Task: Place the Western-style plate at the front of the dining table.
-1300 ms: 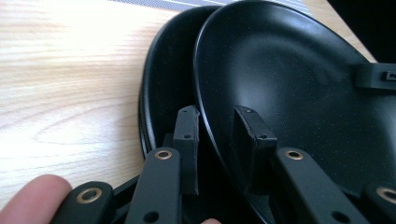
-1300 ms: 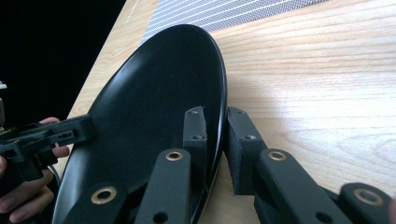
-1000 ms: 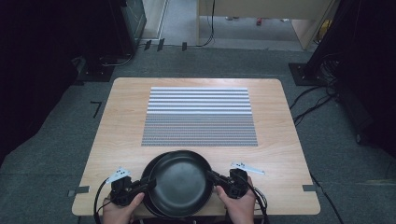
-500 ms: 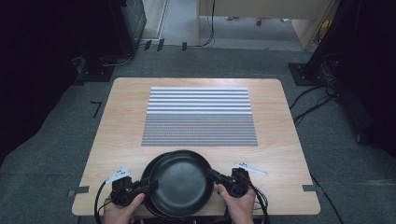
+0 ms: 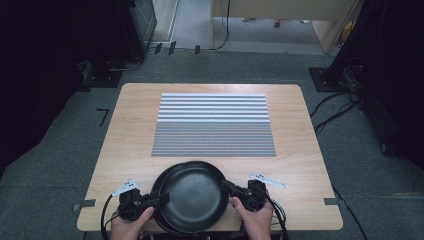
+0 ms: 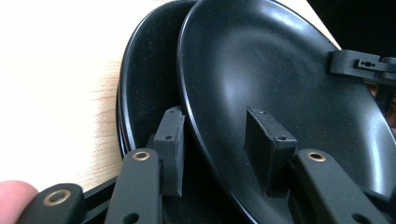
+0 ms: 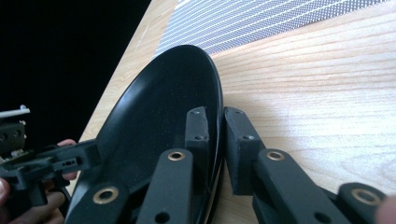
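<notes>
At the lower middle of the high view, a person's two hands hold grippers against a stack of black plates on the near edge of a wooden table [image 5: 125, 135]; the top plate [image 5: 195, 195] sits shifted slightly to the right over the lower plate [image 5: 156, 187], whose rim shows as a crescent at the left; the left gripper [image 5: 161, 199] straddles the top plate's left rim, its jaws having just opened somewhat, and in the left gripper view one pad [image 6: 169, 144] stands clear of the rim while the other rests inside the dish; the right gripper [image 5: 226, 188] is nearly closed, both pads pinching the top plate's right rim in the right gripper view; a striped grey mat [image 5: 214, 125] lies at the centre of the frame, beyond the plates and apart from them.
</notes>
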The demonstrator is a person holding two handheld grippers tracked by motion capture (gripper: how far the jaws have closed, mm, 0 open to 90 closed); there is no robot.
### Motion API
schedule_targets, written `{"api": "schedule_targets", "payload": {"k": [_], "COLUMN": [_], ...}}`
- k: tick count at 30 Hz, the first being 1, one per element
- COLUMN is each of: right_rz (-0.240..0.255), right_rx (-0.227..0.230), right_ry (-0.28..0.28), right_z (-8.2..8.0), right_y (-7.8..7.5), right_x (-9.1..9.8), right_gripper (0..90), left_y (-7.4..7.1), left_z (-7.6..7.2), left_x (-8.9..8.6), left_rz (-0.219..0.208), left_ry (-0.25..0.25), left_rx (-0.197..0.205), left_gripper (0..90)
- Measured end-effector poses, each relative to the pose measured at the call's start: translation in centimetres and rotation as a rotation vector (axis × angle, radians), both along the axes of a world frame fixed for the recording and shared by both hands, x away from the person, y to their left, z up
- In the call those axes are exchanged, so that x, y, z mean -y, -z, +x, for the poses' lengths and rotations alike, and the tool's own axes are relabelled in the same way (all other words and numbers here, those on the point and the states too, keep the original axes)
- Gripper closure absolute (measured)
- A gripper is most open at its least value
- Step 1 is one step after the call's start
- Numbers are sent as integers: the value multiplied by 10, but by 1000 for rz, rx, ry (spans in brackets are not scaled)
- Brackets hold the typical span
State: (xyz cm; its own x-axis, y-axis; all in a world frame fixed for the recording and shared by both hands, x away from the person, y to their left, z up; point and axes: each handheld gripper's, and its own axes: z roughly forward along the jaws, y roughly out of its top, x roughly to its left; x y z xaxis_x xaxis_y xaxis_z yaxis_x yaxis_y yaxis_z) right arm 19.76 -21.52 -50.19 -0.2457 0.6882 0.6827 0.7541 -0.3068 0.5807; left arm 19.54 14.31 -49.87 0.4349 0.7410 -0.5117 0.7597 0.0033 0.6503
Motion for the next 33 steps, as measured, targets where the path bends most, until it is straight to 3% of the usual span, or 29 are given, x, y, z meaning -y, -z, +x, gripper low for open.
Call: {"api": "schedule_targets", "payload": {"k": [6, 10, 12, 16, 28, 33], "right_rz": [-46, -77, -83, -93, -12, -9], "right_rx": [43, 42, 34, -24, -53, -51], "right_ry": [-9, -10, -10, -22, 28, 38], "right_z": [-6, -12, -13, -16, -13, -12], "right_y": [-5, -8, -8, -7, -6, -7], "right_x": [0, 0, -1, -3, 1, 2], "right_gripper": [730, 735, 744, 776, 815, 825], "left_y": [0, 0, 0, 1, 1, 1], "left_z": [-1, 0, 0, 1, 2, 2], "left_x": [0, -1, -1, -3, -3, -3], "left_rz": [4, -8, -15, -32, -40, -44], "left_ry": [-2, -1, 2, 5, 22, 29], "left_rx": [3, -2, -7, -16, -21, -25], "left_gripper": [603, 600, 595, 587, 561, 556]}}
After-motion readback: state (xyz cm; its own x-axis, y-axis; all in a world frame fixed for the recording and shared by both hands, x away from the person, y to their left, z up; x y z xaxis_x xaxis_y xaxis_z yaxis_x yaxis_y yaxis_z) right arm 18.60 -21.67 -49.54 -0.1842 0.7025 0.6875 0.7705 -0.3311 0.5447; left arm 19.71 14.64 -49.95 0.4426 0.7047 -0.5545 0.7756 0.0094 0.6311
